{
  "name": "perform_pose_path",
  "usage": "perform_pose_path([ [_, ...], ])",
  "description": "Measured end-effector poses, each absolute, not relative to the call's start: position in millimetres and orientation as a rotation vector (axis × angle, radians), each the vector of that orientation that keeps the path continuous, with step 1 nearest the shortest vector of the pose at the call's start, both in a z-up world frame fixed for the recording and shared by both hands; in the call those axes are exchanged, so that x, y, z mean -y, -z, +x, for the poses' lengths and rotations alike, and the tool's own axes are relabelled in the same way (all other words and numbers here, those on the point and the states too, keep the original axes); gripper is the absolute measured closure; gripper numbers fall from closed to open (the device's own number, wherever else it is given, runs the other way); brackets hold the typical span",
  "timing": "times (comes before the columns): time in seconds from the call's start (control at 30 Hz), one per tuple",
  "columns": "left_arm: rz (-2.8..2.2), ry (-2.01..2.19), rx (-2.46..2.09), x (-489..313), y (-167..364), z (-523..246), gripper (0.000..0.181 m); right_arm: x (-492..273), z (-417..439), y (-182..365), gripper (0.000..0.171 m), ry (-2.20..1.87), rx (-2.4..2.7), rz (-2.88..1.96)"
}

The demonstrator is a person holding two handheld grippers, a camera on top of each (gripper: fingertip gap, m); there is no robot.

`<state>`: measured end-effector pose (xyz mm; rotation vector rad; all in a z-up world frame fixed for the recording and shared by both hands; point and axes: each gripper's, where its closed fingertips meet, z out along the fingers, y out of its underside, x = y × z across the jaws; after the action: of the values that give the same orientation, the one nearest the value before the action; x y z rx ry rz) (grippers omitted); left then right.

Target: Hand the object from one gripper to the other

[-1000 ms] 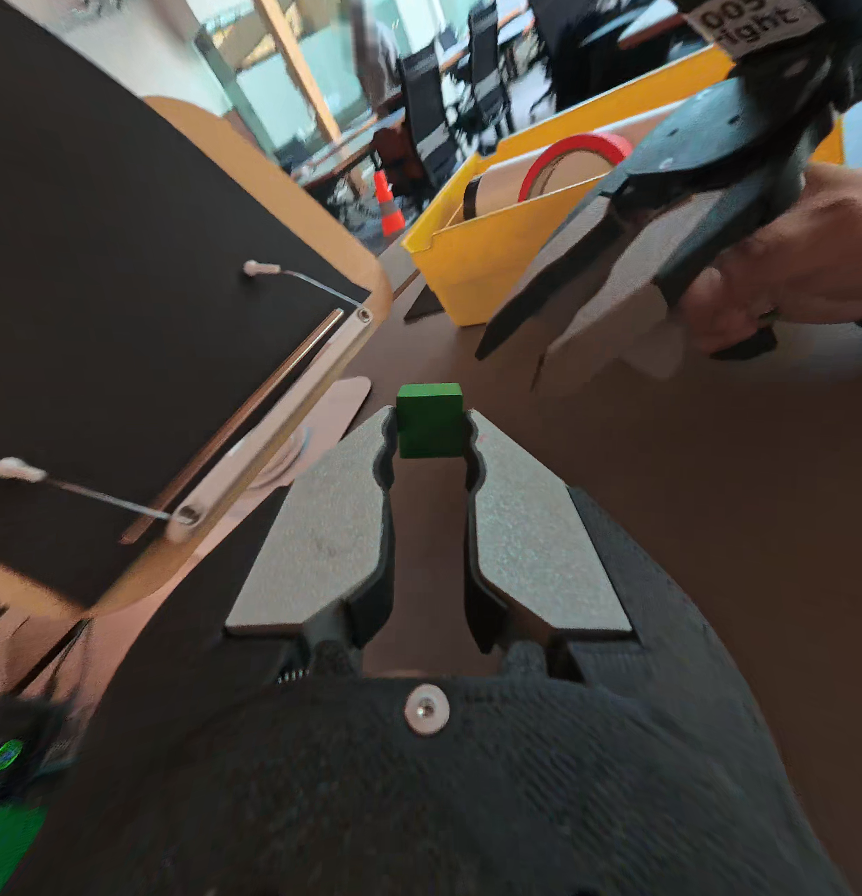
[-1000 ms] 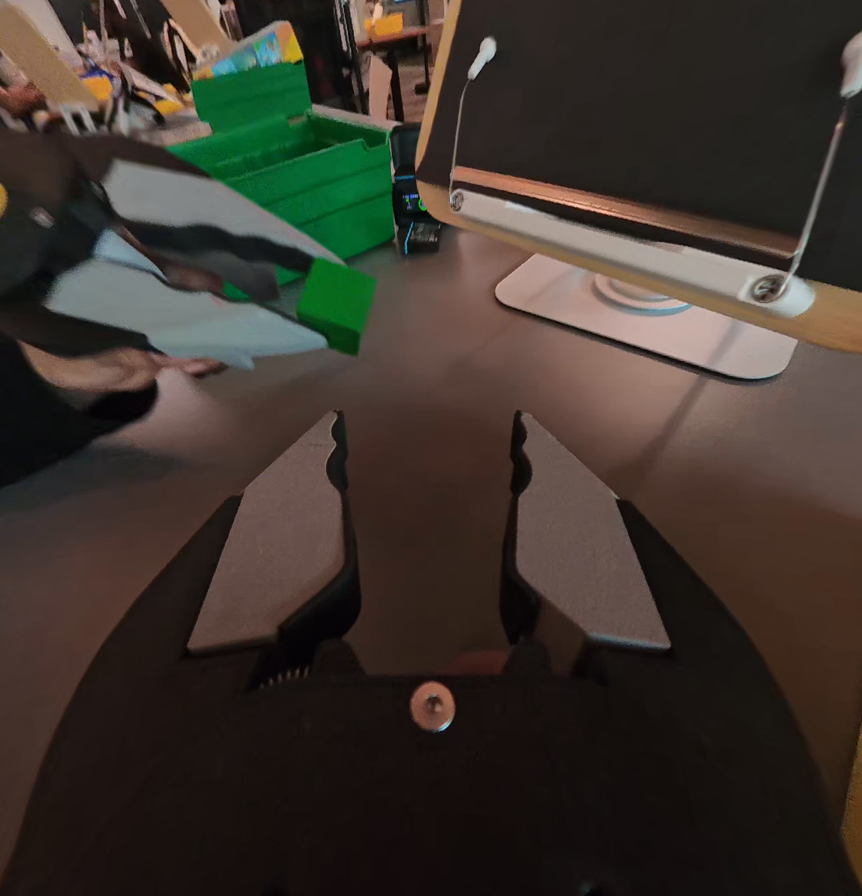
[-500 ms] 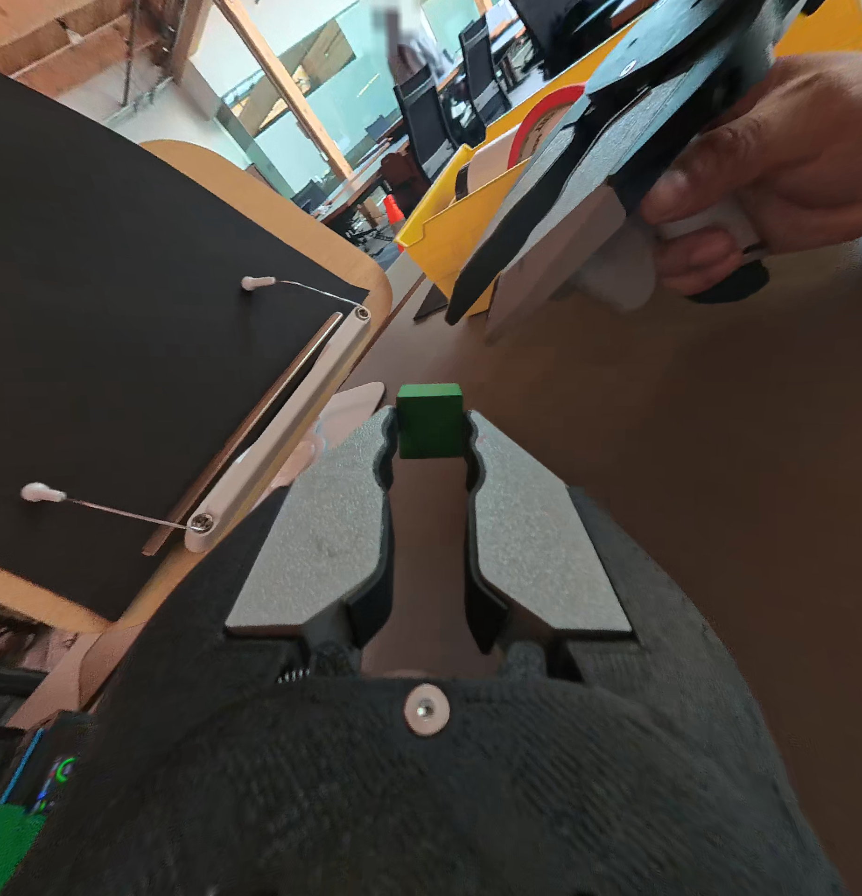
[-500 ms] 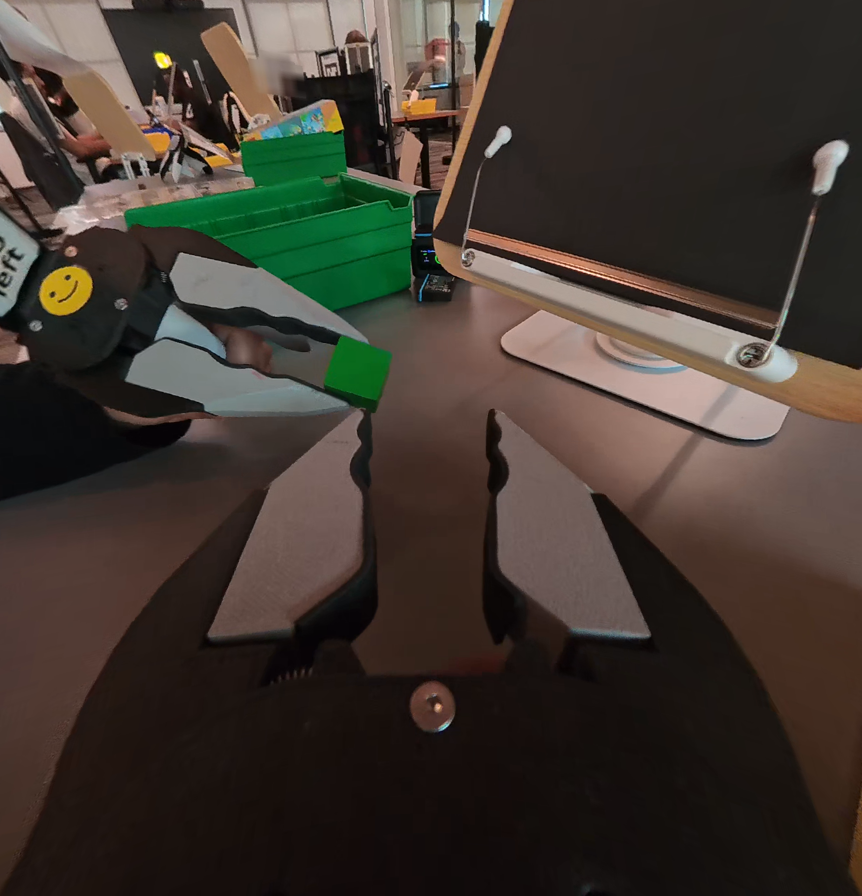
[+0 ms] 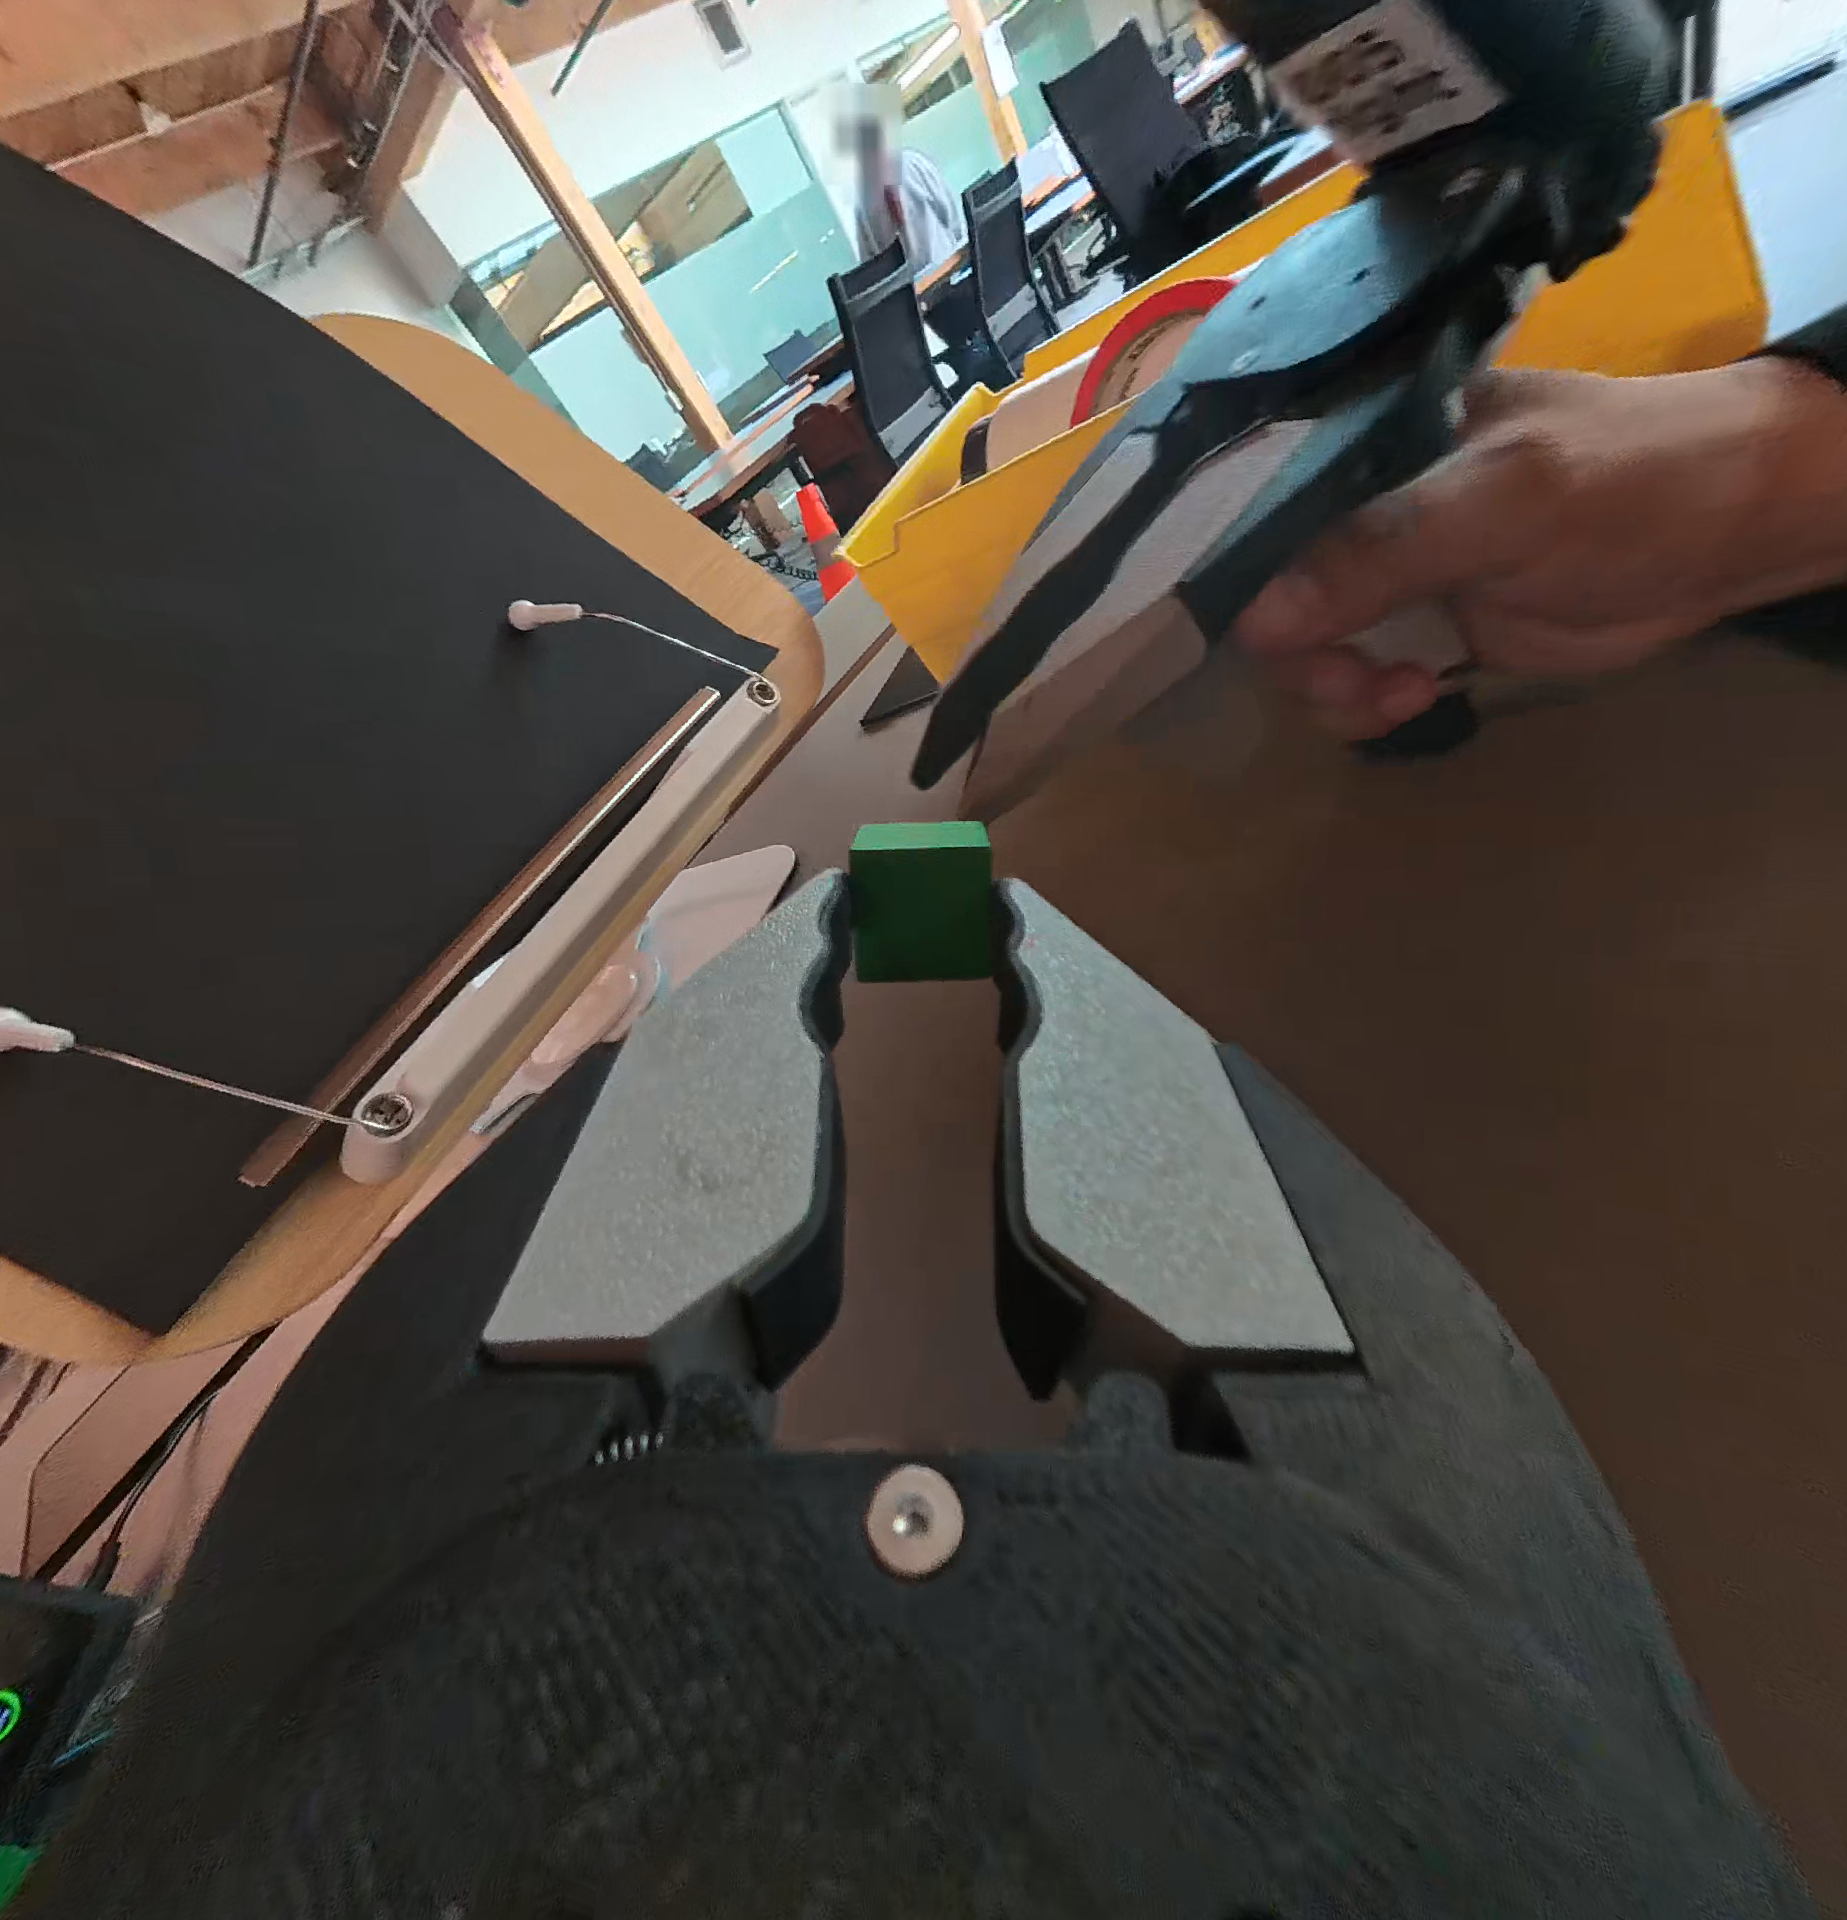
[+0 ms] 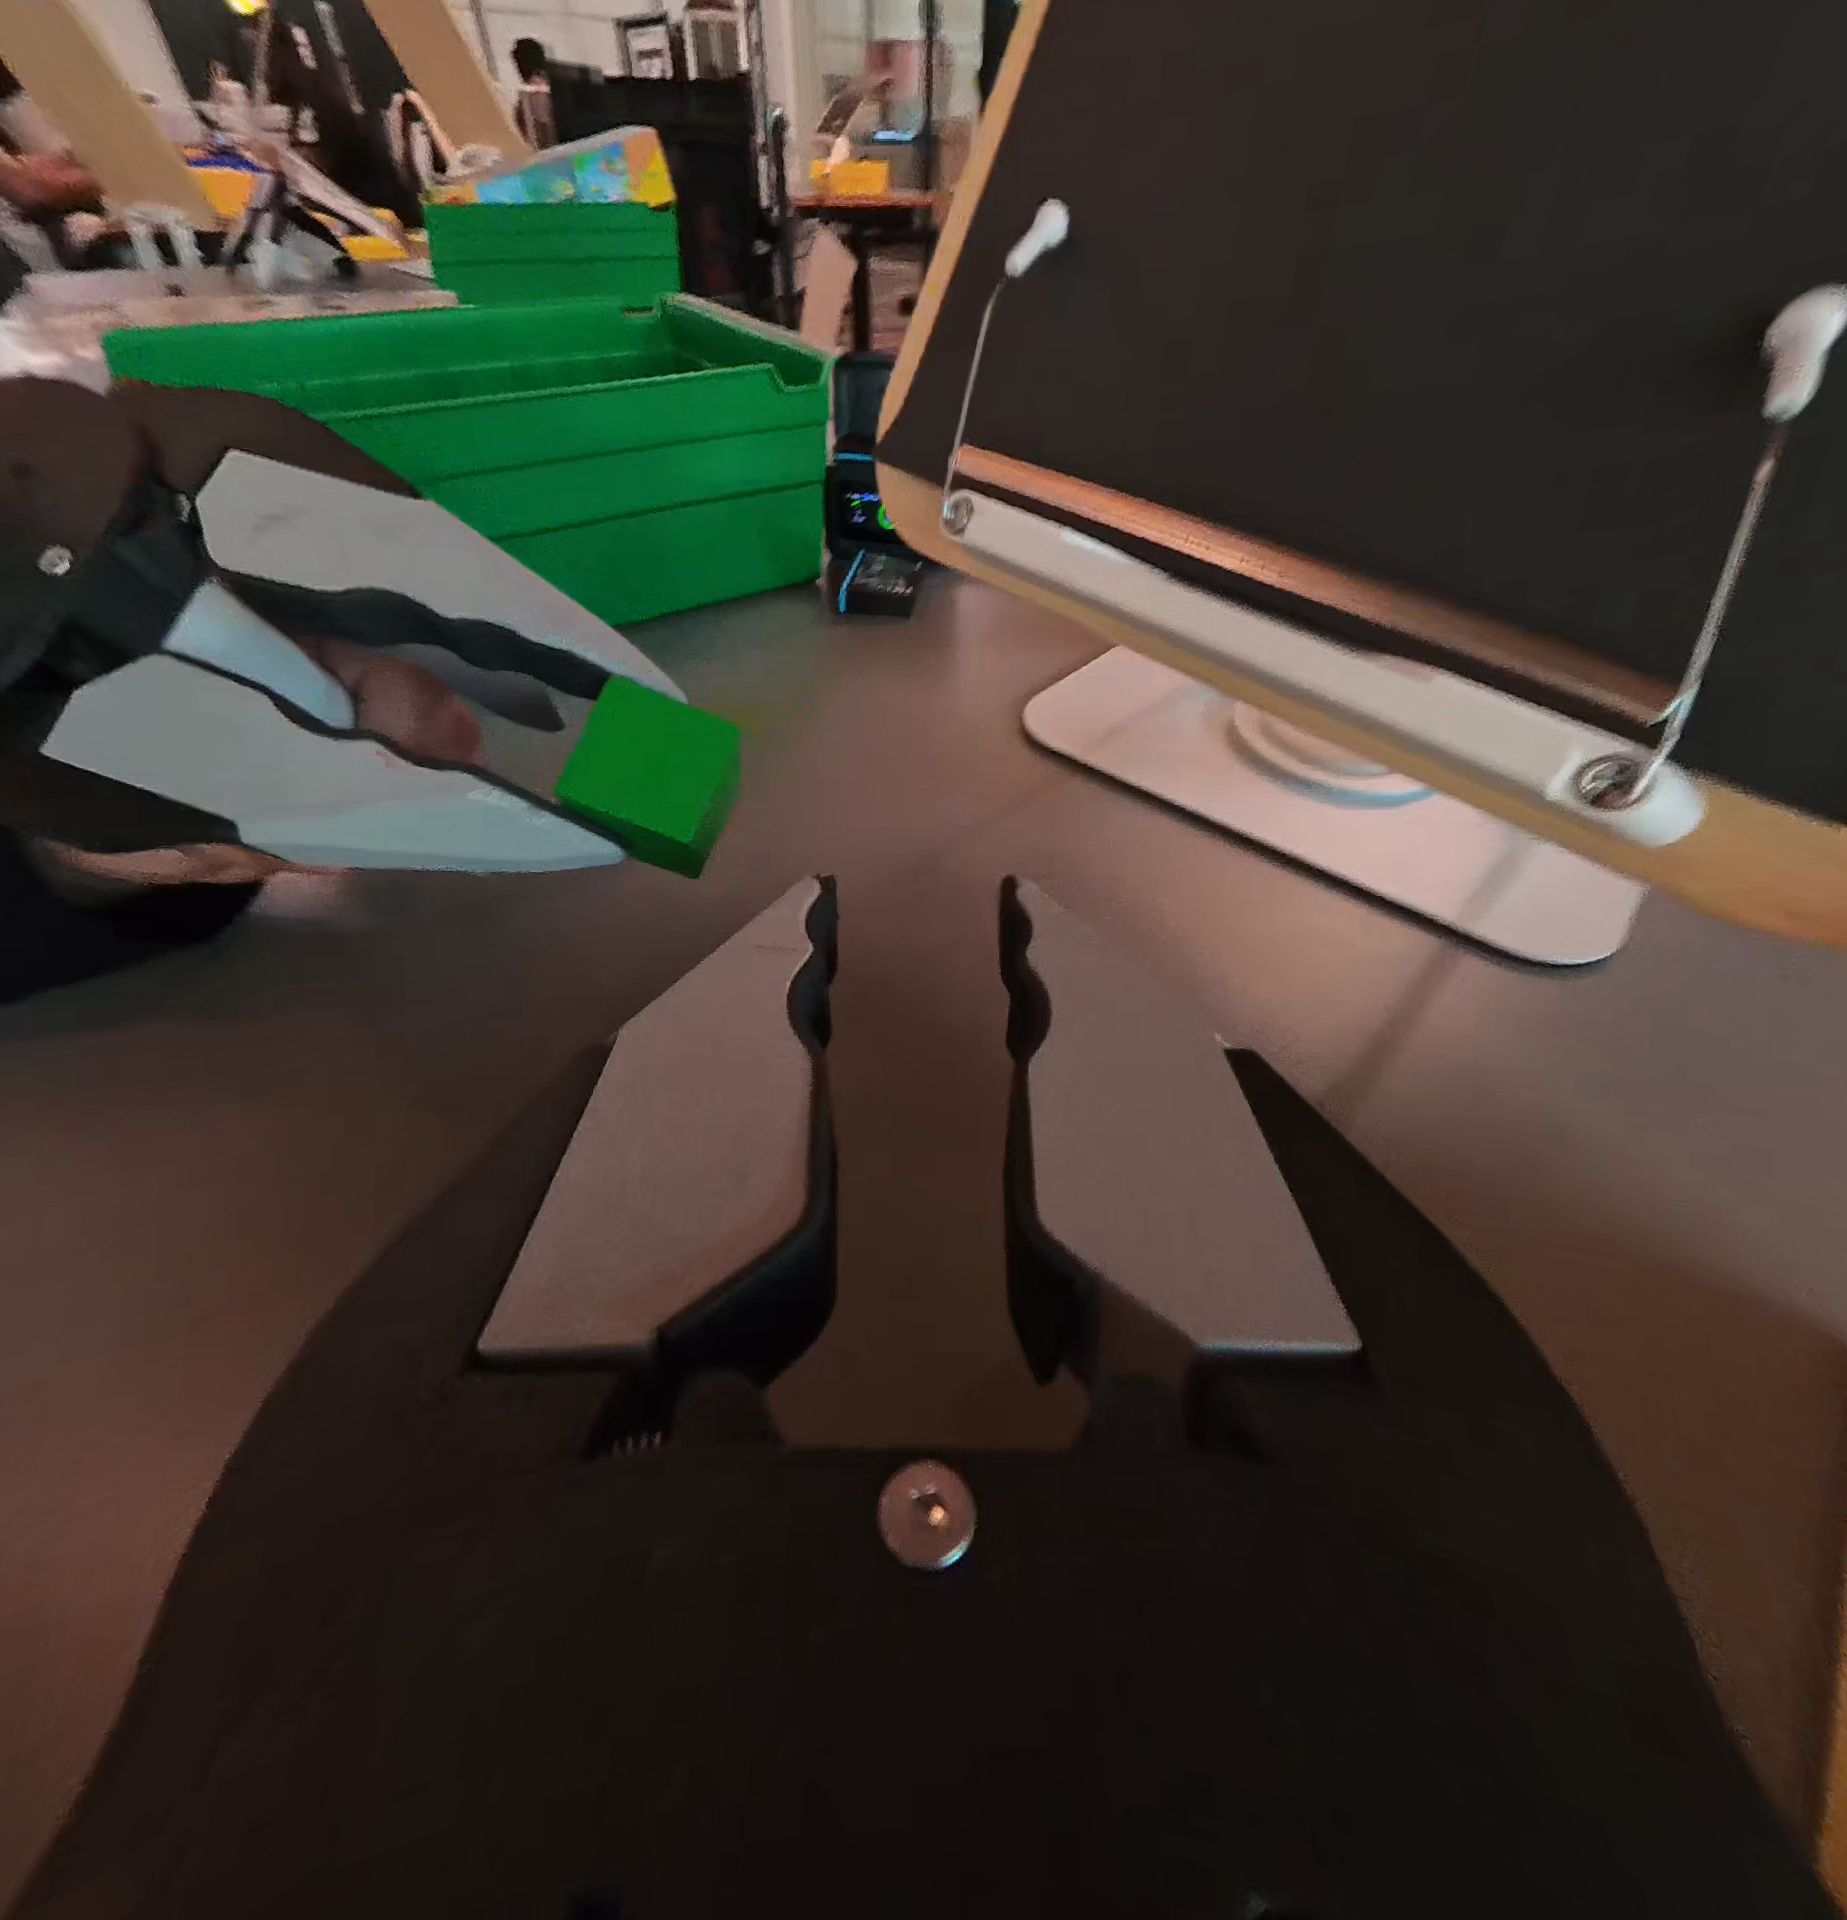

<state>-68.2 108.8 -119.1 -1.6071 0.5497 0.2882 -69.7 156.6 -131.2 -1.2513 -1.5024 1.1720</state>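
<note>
A small green block (image 5: 919,902) is clamped between the fingertips of my left gripper (image 5: 921,920), which holds it above the brown table (image 5: 1470,1039). My right gripper (image 5: 950,792), held by a hand (image 5: 1542,561), points down at the block from the upper right, its tips just short of it. In the right wrist view my right gripper (image 6: 917,899) is open and empty. The block (image 6: 654,774) sits just left of and beyond its left fingertip, held in the left gripper (image 6: 628,774).
A black board on a white stand (image 6: 1418,416) rises at the right, and it also shows at the left in the left wrist view (image 5: 275,675). A yellow bin (image 5: 960,561) holds a red tape roll (image 5: 1137,338). Green bins (image 6: 586,457) and a small lit device (image 6: 867,551) stand behind. Across from one pair of fingers to the other is roughly 6 centimetres.
My right gripper has narrowed its jaws and come closer to the block. In the left wrist view it rose, then dropped to just above the block. The left gripper keeps its hold.
</note>
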Motion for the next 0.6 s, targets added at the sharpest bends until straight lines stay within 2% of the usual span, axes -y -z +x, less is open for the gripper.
perform_pose_path([
  [0.17,-1.562,-0.232,-0.588,-106,115,-58,0.158,-146,-67,135,0.149,-1.312,1.597,-1.260],
  [0.27,-1.553,-0.197,-0.608,-106,115,-50,0.158,-138,-58,142,0.145,-1.271,1.673,-1.235],
  [0.33,-1.568,-0.168,-0.621,-107,119,-45,0.158,-134,-53,144,0.161,-1.271,1.705,-1.236],
  [0.37,-1.570,-0.157,-0.627,-107,121,-44,0.157,-132,-51,142,0.161,-1.282,1.704,-1.230],
  [0.4,-1.571,-0.147,-0.634,-107,122,-42,0.158,-132,-51,138,0.154,-1.300,1.687,-1.221],
  [0.53,-1.494,-0.150,-0.688,-100,113,-34,0.158,-120,-43,126,0.151,-1.476,1.715,-1.224],
  [0.6,-1.442,-0.179,-0.718,-95,106,-33,0.158,-116,-36,119,0.141,-1.608,1.731,-1.249],
])
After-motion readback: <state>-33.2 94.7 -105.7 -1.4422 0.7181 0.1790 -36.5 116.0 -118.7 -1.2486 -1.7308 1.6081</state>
